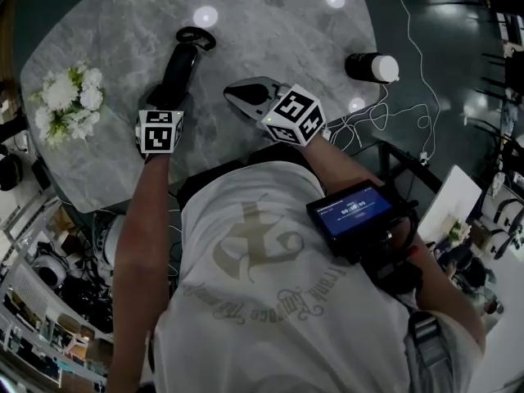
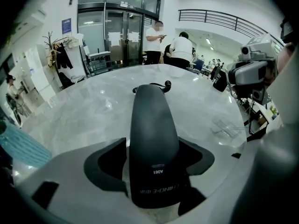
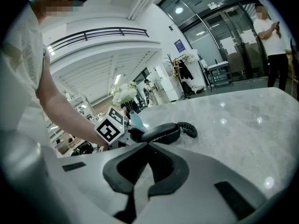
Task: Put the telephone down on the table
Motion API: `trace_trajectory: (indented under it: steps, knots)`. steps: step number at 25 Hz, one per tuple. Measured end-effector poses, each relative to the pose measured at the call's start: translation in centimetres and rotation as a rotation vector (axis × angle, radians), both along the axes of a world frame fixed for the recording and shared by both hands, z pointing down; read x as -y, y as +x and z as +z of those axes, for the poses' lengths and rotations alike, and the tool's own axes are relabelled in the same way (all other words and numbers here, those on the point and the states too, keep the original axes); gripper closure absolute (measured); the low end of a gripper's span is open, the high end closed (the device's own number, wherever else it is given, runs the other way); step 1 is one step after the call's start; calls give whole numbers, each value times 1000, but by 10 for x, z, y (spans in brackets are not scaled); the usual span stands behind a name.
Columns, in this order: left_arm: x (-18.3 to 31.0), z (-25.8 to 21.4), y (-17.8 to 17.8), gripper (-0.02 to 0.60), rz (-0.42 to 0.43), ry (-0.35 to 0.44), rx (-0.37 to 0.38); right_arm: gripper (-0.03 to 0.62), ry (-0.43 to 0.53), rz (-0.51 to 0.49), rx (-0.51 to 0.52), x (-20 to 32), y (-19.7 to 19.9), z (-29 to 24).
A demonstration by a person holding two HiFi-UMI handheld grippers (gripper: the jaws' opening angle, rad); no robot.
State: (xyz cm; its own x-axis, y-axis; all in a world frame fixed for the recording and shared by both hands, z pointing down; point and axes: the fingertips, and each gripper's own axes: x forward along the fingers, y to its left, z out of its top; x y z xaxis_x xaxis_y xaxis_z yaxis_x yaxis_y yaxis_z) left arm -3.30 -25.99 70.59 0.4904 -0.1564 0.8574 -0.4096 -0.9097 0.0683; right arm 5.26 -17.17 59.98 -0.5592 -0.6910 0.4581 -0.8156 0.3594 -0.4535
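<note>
The black telephone handset (image 1: 185,60) lies lengthwise on the grey marble table (image 1: 270,23), with its coiled cord (image 1: 196,38) at the far end. My left gripper (image 1: 173,88) stands over the handset's near end. In the left gripper view the handset (image 2: 152,115) fills the space between the jaws, which stand wide on either side and do not press on it. My right gripper (image 1: 237,97) hovers just right of the handset, shut and empty. In the right gripper view the handset (image 3: 161,133) and cord (image 3: 187,129) rest flat on the table beyond the right gripper (image 3: 148,144).
White flowers (image 1: 70,97) stand at the table's left edge. A black bottle with a white cap (image 1: 372,66) lies at the right edge, with white cables (image 1: 385,113) hanging beside it. A small clear object (image 2: 226,125) sits on the table. People (image 2: 170,48) stand beyond the far side.
</note>
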Motion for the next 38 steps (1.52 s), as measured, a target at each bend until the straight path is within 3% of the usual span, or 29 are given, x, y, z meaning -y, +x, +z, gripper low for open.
trace_trajectory:
  steps: [5,11,19,25,29,32,38]
  knots:
    - [-2,-19,-9,249,-14,44,-30,579,28,-13,-2,3,-6,-8]
    - [-8,-55,-17,250,-22,99,-120,579,59,-32,-8,3,-15,-18]
    - [-30,-92,-26,266,-62,20,-294,579,110,-56,-29,7,-26,-33]
    - [-42,-123,-34,395,-132,19,-425,579,152,-102,-52,7,-29,-45]
    - [-45,-136,-45,467,-182,29,-470,579,167,-112,-54,7,-29,-50]
    - [-49,-141,-54,566,-206,16,-496,579,182,-118,-55,6,-30,-55]
    - [-65,-144,-59,569,-178,-27,-526,579,195,-121,-50,-2,-31,-58]
